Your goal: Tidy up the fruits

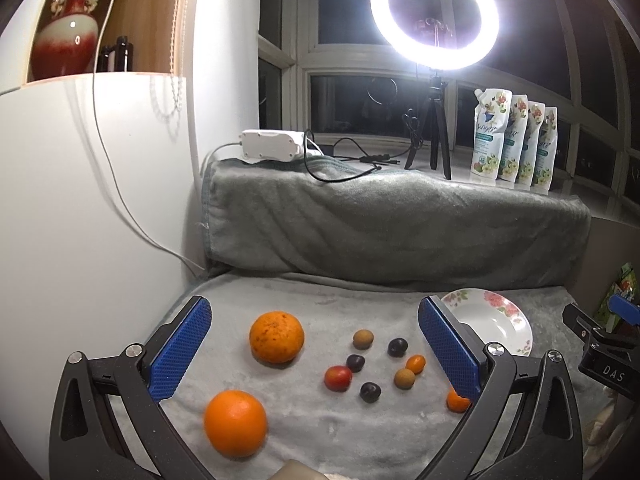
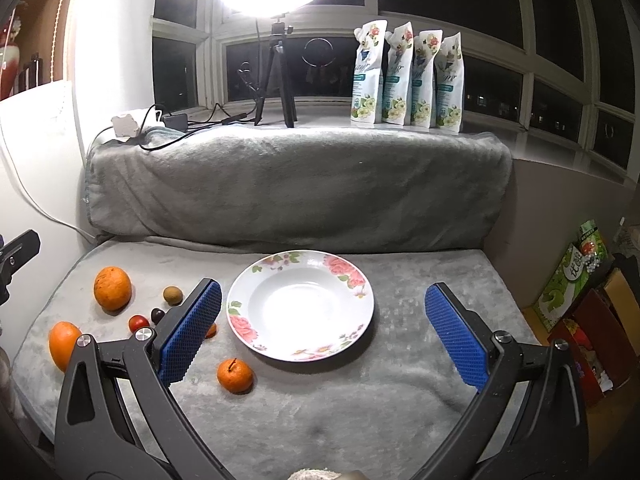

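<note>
Grey fleece blanket (image 2: 360,400) bore scattered fruits (image 1: 372,360), all left of the empty floral plate (image 2: 300,264), their likely destination. Left gripper (image 1: 316,348) and right gripper (image 2: 324,332) hovered with jaws apart, holding nothing.

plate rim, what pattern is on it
Pink roses with green leaves on white plate; clearest in the right wrist view.

right gripper (image 1: 608,368) body: "das", white letters, cut off at edge
pouches (image 1: 516,140): script brand, unreadable
green box (image 2: 572,276): chinese characters, not legible
</note>
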`<state>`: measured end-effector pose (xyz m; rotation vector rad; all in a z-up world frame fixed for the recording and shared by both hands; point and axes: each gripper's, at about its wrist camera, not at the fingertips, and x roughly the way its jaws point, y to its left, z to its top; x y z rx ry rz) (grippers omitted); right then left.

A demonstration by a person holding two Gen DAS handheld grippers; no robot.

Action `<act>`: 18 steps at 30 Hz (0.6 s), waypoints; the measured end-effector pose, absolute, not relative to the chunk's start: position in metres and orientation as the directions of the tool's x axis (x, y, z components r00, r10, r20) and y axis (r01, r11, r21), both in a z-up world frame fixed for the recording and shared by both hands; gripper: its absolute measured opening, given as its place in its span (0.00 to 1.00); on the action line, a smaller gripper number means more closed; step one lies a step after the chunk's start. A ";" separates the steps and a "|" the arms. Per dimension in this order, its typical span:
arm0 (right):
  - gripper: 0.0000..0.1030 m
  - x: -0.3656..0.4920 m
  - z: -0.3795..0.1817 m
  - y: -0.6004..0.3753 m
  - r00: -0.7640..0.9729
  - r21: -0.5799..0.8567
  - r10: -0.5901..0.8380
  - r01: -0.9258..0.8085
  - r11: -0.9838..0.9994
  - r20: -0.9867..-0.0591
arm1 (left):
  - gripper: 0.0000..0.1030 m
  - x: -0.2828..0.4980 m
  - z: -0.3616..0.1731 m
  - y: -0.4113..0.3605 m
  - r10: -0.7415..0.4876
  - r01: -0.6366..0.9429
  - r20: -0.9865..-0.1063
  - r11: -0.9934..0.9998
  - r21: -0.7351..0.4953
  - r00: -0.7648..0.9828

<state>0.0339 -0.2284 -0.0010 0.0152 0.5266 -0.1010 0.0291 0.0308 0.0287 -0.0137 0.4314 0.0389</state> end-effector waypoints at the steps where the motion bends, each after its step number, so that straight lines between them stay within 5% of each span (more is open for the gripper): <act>1: 1.00 0.033 -0.001 -0.228 0.860 -0.011 -0.091 0.098 0.995 -0.502 | 1.00 0.029 0.029 0.032 0.038 -0.043 -0.416 0.999 -0.004 0.909; 18: 1.00 0.030 -0.005 -0.225 0.864 -0.005 -0.068 0.075 0.997 -0.500 | 1.00 0.036 0.008 0.045 0.015 -0.031 -0.481 0.999 -0.025 0.876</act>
